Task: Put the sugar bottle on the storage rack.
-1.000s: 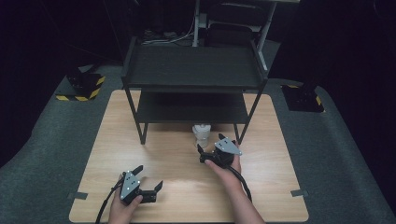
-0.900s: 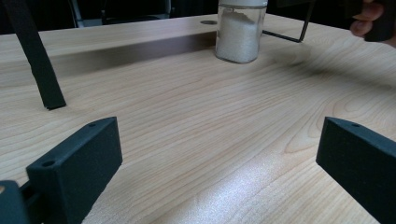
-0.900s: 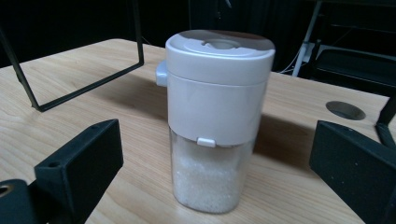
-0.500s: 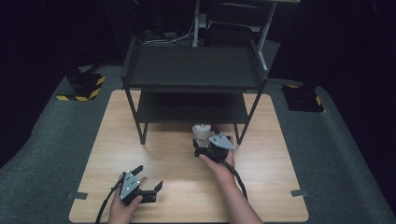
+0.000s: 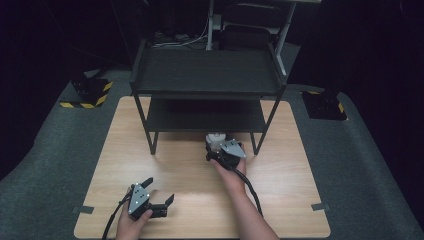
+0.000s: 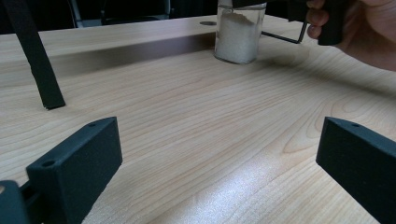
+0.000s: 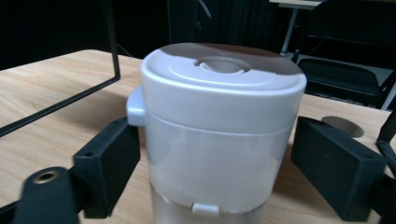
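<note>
Wooden worktop (image 5: 180,165) in dark room, black two-tier shelf rack (image 5: 207,75) at back. Clear jar (image 7: 219,135) of white granules, grey flip lid, stands by rack's front right leg. Right gripper (image 5: 220,150) jaws apart, straddling the jar just under the lid, not clamped. Left gripper (image 5: 159,192) jaws apart, empty, near front edge. Jar likely rigid, smooth, slippery, moderately heavy; grip body below lid.

A white-lidded jar (image 7: 219,126) fills mid-frame between the right gripper (image 7: 217,158)'s black jaws; left jaw touching, right apart. Wooden table (image 7: 42,98) beneath, chair (image 7: 345,65) upper right.
</note>
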{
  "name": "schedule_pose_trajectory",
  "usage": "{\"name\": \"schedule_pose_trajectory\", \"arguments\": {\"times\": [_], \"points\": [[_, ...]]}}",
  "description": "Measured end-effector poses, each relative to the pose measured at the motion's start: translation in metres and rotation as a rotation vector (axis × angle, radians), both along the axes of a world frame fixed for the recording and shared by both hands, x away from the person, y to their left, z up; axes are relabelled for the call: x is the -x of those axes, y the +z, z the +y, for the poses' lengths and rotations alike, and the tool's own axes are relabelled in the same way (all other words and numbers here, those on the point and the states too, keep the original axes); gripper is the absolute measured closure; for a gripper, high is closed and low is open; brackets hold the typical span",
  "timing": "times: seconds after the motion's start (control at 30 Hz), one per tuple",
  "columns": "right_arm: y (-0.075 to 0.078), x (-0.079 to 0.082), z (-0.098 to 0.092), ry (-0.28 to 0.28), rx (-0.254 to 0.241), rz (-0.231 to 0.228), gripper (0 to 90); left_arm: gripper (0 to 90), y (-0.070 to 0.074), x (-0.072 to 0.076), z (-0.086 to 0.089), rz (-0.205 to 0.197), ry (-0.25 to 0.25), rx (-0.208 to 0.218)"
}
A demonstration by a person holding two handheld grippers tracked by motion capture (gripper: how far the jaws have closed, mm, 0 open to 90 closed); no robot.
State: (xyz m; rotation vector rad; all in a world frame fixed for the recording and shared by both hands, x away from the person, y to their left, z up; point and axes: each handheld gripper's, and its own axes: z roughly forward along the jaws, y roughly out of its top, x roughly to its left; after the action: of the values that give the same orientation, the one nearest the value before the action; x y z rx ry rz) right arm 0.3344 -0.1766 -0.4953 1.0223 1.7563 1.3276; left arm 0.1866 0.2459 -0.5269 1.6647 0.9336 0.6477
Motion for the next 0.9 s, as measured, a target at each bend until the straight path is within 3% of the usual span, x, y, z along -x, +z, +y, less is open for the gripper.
{"name": "schedule_pose_trajectory", "arguments": {"times": [0.3,0.73,0.9], "points": [[-0.009,-0.004,0.004,-0.005,-0.037,-0.012,30.5,0.4,0.000,0.000,0.001,0.001,-0.002,0.004],[-0.006,0.002,0.005,-0.004,-0.017,-0.014,31.3,0.4,0.000,-0.001,0.002,0.004,-0.007,0.010],[-0.002,0.010,-0.003,0.011,-0.024,-0.021,31.3,0.4,-0.001,-0.001,0.001,0.003,-0.005,0.011]]}}
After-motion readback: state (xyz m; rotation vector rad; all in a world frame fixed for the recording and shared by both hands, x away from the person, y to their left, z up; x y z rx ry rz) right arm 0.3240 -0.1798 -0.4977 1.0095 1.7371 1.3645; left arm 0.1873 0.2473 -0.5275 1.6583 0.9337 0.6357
